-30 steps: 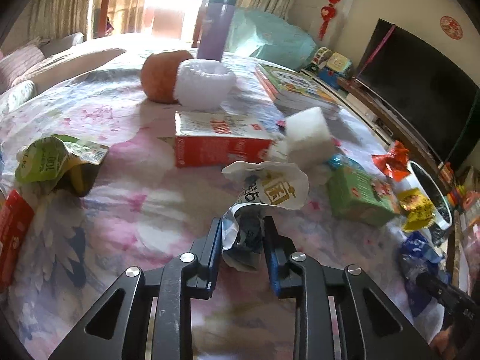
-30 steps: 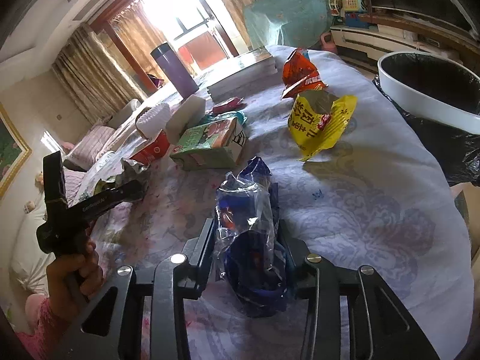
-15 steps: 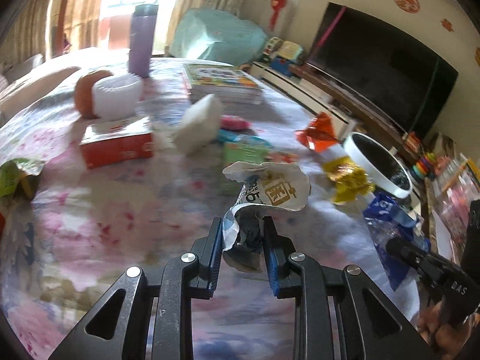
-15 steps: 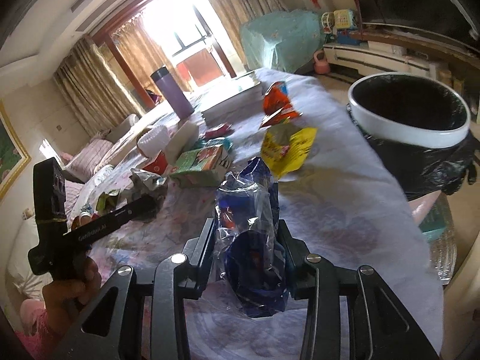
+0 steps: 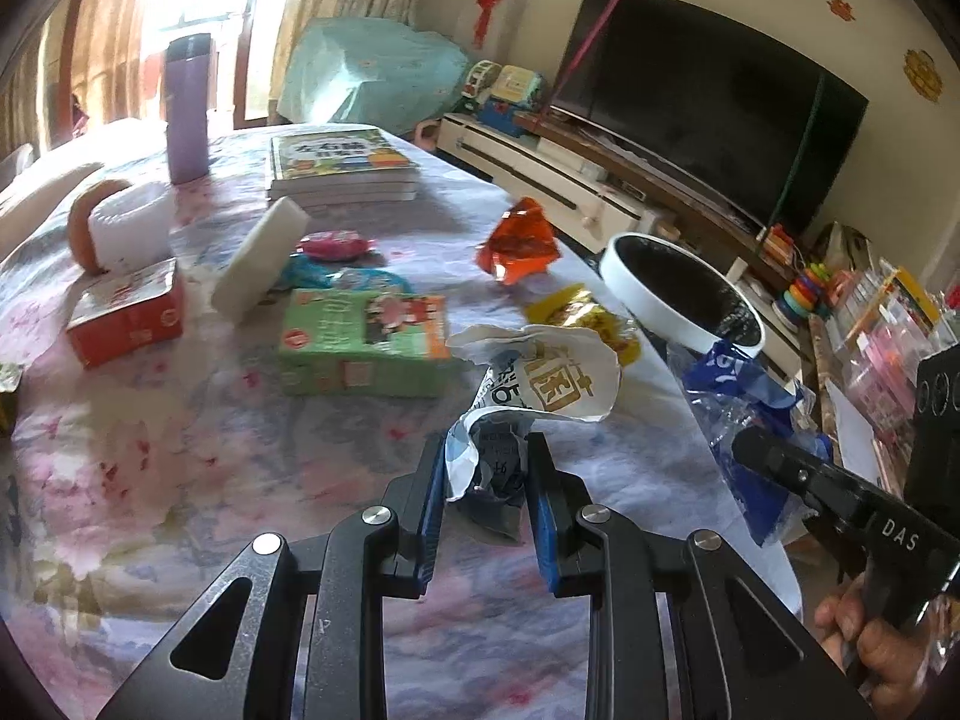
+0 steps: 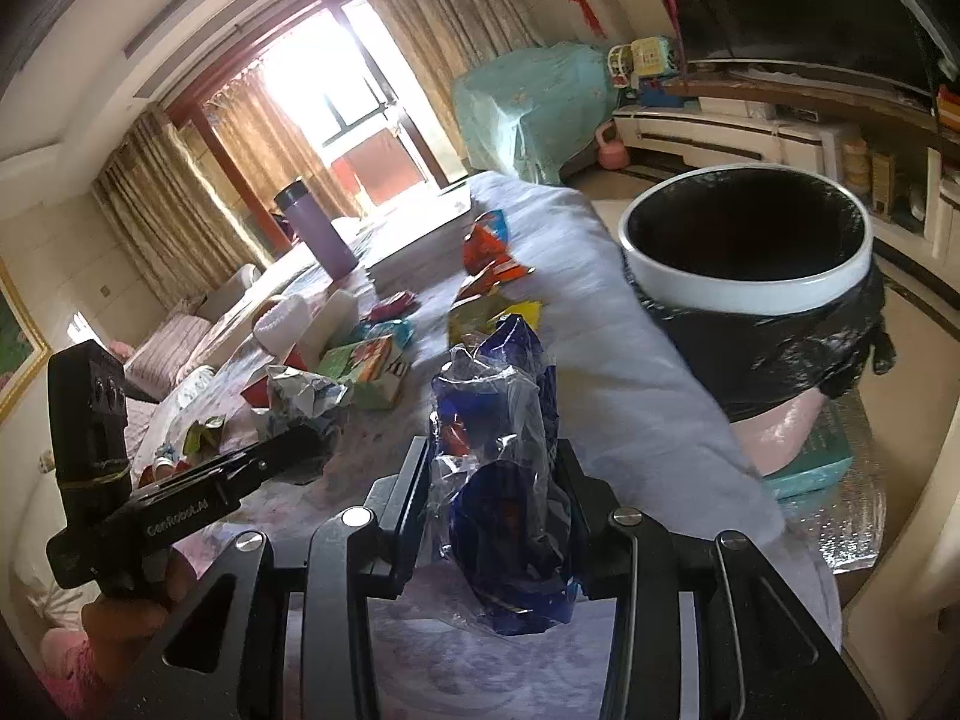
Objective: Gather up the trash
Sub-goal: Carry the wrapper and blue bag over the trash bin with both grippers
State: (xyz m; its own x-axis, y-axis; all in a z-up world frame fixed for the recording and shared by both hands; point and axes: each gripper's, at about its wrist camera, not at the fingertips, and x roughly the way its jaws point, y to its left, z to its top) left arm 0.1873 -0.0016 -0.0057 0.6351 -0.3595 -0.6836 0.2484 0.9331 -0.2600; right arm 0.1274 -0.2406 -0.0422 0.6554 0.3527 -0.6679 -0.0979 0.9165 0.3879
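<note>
2 claws: left claw (image 5: 486, 480) clamped on 1 crumpled white wrapper (image 5: 540, 378), right claw (image 6: 492, 486) on 1 blue bag (image 6: 504, 468); 1 bin (image 6: 750, 288).

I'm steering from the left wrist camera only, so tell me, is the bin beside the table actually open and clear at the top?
Observer: Yes. In the right wrist view the bin has a white rim, a black liner and an open mouth with nothing across it.
Operator: What's under the liner?
Observer: A pink bin body, standing on the floor just off the table's edge.
Operator: Is the blue bag properly gripped?
Observer: The right tongs are closed on the blue plastic bag, which sticks up above the pads.
</note>
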